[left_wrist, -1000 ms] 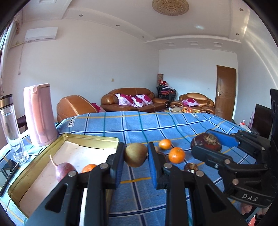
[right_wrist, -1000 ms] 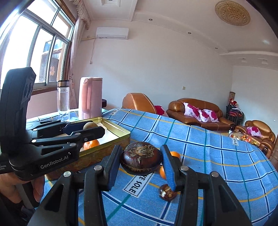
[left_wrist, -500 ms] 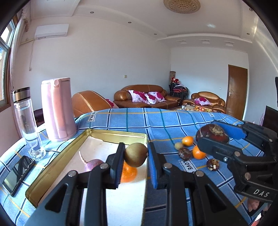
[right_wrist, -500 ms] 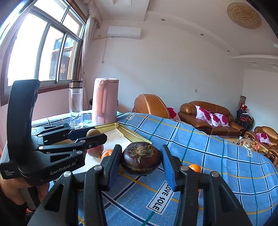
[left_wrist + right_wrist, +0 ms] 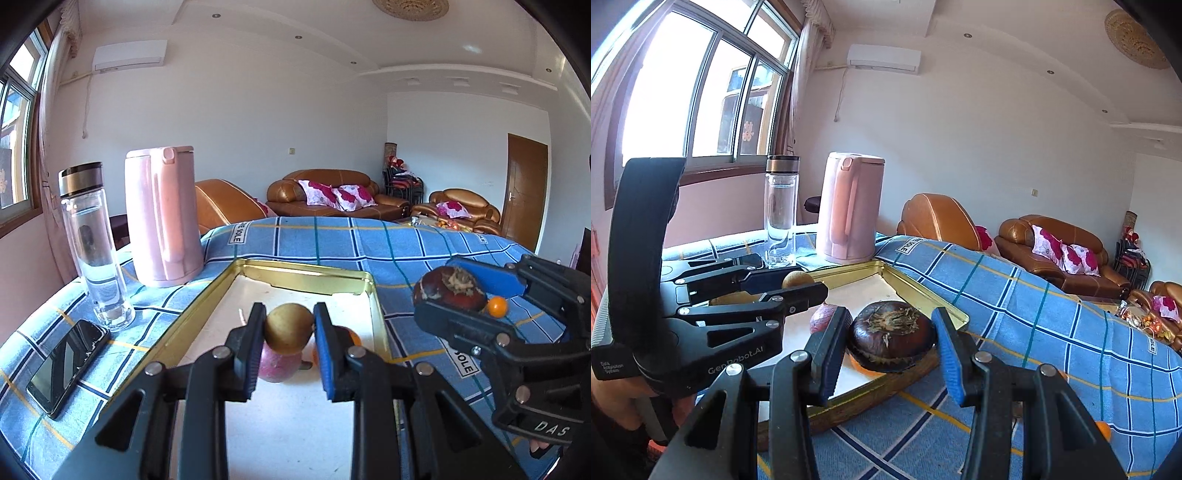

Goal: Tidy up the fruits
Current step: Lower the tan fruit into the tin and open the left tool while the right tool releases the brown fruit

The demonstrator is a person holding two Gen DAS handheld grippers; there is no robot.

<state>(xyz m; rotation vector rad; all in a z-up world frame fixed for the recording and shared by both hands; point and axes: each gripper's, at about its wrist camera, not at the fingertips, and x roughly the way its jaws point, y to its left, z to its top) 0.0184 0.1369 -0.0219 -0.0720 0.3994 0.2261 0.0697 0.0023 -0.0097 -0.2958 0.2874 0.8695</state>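
My left gripper (image 5: pixel 289 330) is shut on a small brown round fruit (image 5: pixel 288 326) and hangs over the gold tray (image 5: pixel 303 271). In the tray below it lie a reddish-purple fruit (image 5: pixel 275 365) and an orange (image 5: pixel 352 338), partly hidden by the fingers. My right gripper (image 5: pixel 892 336) is shut on a dark brown flattened fruit (image 5: pixel 892 334) above the tray's near right corner (image 5: pixel 955 314). That gripper and its fruit (image 5: pixel 450 291) also show at the right of the left wrist view. A small orange (image 5: pixel 496 306) lies on the blue checked cloth behind it.
A pink kettle (image 5: pixel 162 218) and a clear water bottle (image 5: pixel 94 243) stand left of the tray, with a phone (image 5: pixel 66 369) lying flat in front of them. Brown sofas (image 5: pixel 332 194) stand behind the table. A hand (image 5: pixel 613 391) holds the left gripper.
Both grippers have swung left with their fruits, from over the loose fruit on the cloth to over the tray. The kettle, bottle and window have come into view.
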